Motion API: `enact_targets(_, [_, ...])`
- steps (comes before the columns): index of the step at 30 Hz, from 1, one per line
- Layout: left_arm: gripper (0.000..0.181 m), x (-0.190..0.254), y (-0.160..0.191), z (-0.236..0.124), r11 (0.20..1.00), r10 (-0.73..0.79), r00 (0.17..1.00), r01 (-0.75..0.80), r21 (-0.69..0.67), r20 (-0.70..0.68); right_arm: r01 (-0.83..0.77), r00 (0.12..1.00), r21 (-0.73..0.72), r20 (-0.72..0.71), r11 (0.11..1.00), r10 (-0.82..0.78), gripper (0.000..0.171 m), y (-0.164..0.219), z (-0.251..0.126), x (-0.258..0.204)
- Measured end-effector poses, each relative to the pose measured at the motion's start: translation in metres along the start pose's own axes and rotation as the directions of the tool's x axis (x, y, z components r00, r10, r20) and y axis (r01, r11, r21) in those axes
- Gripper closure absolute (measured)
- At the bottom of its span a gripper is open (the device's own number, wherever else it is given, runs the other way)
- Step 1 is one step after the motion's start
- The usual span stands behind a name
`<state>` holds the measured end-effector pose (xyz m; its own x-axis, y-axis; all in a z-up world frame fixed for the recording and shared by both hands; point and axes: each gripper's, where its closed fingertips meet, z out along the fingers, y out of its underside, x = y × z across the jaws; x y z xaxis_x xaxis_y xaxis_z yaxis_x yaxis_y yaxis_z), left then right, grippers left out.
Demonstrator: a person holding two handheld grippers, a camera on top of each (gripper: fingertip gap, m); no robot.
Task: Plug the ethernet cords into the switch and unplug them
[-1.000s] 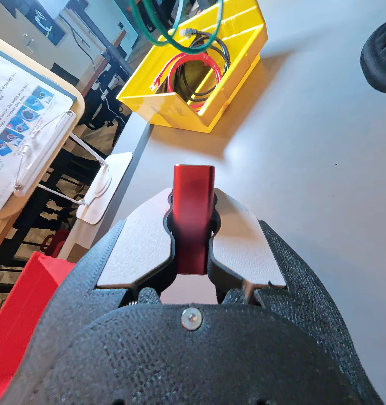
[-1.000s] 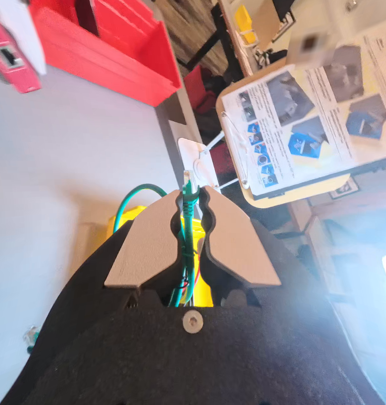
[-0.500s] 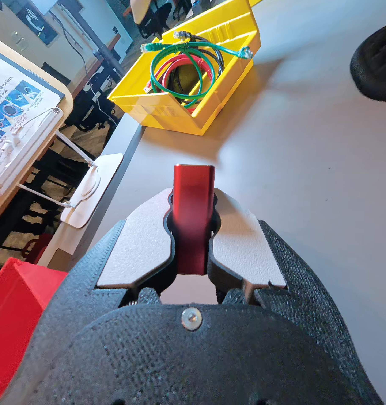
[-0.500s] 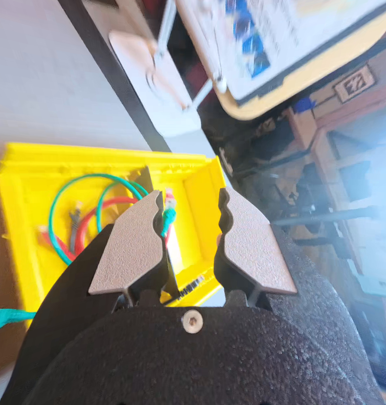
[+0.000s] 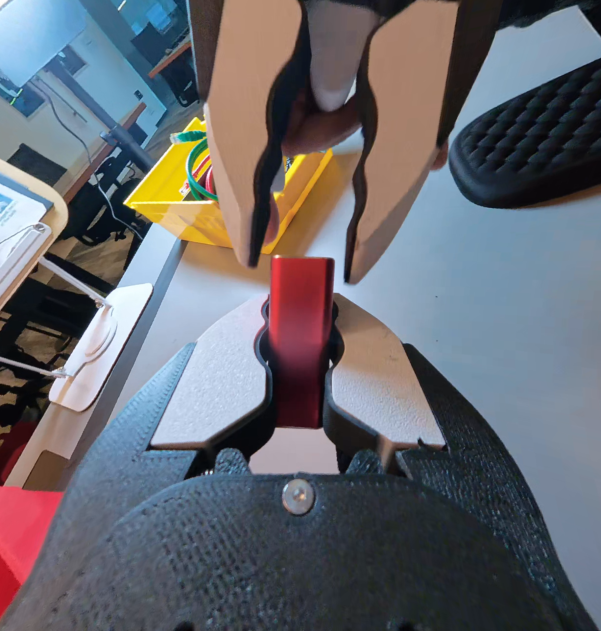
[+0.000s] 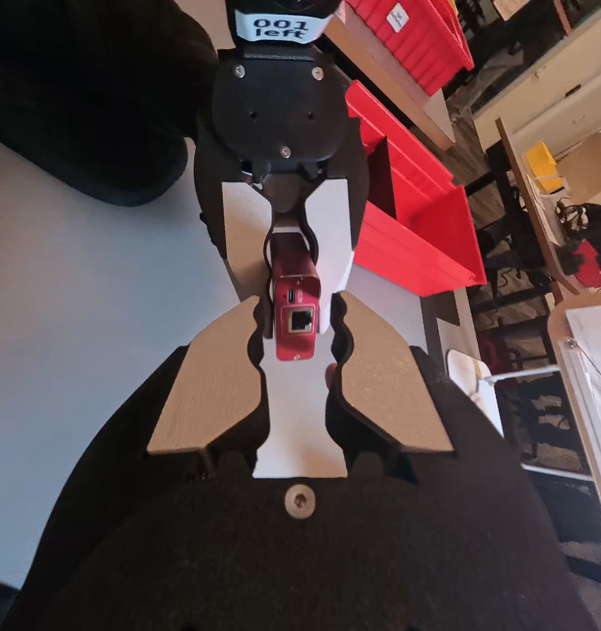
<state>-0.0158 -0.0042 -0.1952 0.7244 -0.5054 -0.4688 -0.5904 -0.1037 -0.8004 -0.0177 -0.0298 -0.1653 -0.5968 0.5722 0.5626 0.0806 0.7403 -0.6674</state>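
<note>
Right gripper (image 6: 297,336) now facing one switch (image 5: 301,341), fingers released, left gripper (image 5: 301,319) grasping it

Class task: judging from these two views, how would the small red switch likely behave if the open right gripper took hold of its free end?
The red switch looks like rigid, smooth metal, so it probably won't flex but might slip. Clamped in the left gripper, it likely stays steady.

Red switch (image 5: 301,345); yellow bin (image 5: 176,208) of green (image 5: 194,167) and red cords (image 5: 208,177); red bins (image 6: 415,239); grey table (image 5: 497,307).
</note>
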Motion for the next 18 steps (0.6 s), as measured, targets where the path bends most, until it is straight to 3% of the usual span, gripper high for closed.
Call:
enact_targets(1, [0.152, 0.002, -0.001, 0.0, 1.0, 0.003, 1.0, -0.003, 0.002, -0.008, 0.016, 1.0, -0.001, 0.004, 1.0, -0.016, 0.145, -0.001, 0.003, -0.002])
enact_targets(8, [0.15, -0.002, -0.012, -0.008, 0.992, -0.014, 1.0, 0.014, 0.122, -0.002, 0.02, 1.0, 0.106, -0.026, 0.994, -0.017, 0.146, -0.005, -0.012, 0.002])
enact_targets(13, [0.153, -0.003, -0.02, -0.01, 0.981, -0.091, 0.995, 0.097, 0.168, -0.044, -0.137, 0.99, 0.217, -0.008, 0.967, 0.142, 0.146, 0.011, -0.027, 0.006])
enact_targets(16, [0.154, 0.001, -0.013, -0.006, 0.987, -0.121, 0.99, 0.129, 0.101, -0.075, -0.22, 0.975, 0.158, 0.033, 0.963, 0.218, 0.146, 0.029, -0.022, 0.001])
enact_targets(18, [0.154, -0.001, -0.005, -0.003, 0.992, -0.111, 0.993, 0.114, 0.048, -0.049, -0.181, 0.983, 0.063, -0.004, 0.982, 0.181, 0.144, 0.038, -0.021, 0.004])
